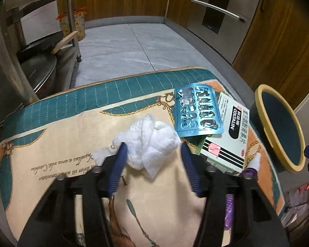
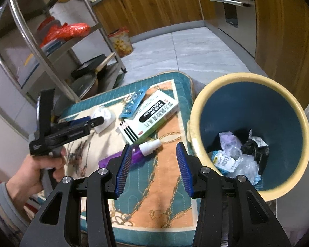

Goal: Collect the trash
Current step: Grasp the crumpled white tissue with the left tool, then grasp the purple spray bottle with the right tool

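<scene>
Already some crumpled wrappers [image 2: 234, 154] lie inside the yellow-rimmed blue plastic bin [image 2: 197, 111]. Beside it, on the mat, the left gripper [image 1: 152, 150] straddles a white crumpled tissue [image 1: 150, 135] without pinching yet; blister pack [image 1: 197, 111], medicine box [image 1: 226, 133] and purple bottle [image 2: 131, 153] remain, right gripper [image 2: 154, 150] spread and empty.

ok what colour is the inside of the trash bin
Dark teal-blue inside, with a pale yellow rim, on the trash bin; the right wrist view shows it best.

One tissue [image 1: 148, 142], blister pack [image 1: 197, 111], box [image 1: 230, 131], bottle [image 2: 134, 154], bin [image 2: 197, 111].
</scene>
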Demonstrator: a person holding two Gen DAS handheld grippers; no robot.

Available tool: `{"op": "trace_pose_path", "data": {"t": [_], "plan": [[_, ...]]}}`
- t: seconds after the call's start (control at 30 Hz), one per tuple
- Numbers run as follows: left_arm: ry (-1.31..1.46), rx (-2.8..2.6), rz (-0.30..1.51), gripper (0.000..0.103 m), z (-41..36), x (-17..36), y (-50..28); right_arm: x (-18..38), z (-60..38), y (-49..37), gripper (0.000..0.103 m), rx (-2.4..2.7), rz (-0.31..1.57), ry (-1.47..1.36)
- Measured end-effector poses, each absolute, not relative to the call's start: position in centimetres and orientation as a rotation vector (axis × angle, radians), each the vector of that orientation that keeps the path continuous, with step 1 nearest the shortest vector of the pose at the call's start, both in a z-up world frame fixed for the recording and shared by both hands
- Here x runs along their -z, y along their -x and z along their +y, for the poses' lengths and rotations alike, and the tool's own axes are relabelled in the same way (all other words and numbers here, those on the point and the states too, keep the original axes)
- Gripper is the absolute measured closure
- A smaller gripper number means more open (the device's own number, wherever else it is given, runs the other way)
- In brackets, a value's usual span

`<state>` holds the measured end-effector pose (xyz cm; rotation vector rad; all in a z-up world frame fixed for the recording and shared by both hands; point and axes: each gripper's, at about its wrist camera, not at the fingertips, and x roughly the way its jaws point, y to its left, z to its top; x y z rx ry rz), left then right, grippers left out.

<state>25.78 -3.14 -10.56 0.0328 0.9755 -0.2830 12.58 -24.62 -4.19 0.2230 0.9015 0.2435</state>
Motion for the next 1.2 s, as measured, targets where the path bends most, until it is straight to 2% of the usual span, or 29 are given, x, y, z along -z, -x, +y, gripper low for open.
{"op": "trace_pose_path", "data": {"t": [0.03, 0.07, 0.1, 0.17, 0.63, 0.7, 1.03, 1.13, 1.2], "plan": [[-0.046, 0.283, 0.984, 0.079, -3.3, 10.8, -25.8, 4.4, -24.5, -12.7, 0.056, -0.245, 0.908, -0.219], [-0.062, 0.282, 0.997, 0.088, -3.5, 11.1, -25.8, 4.5, -24.4, -12.8, 0.056, -0.245, 0.913, -0.216], [-0.068, 0.279, 0.995, 0.095, -3.5, 11.1, -25.7, 4.6, -24.3, -12.8, 0.056, -0.247, 0.919, -0.214], [-0.068, 0.271, 0.986, 0.097, -3.3, 10.9, -25.5, 4.7, -24.1, -13.0, 0.056, -0.254, 0.925, -0.220], [0.016, 0.258, 0.925, 0.098, -0.2, 6.6, -21.4, 6.6, -20.4, -14.8, 0.056, -0.239, 1.041, -0.338], [0.018, 0.258, 0.920, 0.098, 0.3, 6.2, -20.9, 7.2, -20.2, -15.2, 0.042, -0.209, 1.061, -0.385], [0.033, 0.280, 0.913, 0.098, 2.1, 5.4, -18.2, 10.7, -16.6, -17.2, 0.041, -0.088, 1.166, -0.400], [0.033, 0.287, 0.912, 0.098, 2.0, 5.3, -17.7, 11.1, -15.7, -17.1, 0.032, -0.083, 1.163, -0.349], [0.032, 0.291, 0.913, 0.098, 1.8, 5.4, -17.6, 11.1, -15.2, -17.0, 0.032, -0.093, 1.165, -0.284]]}}
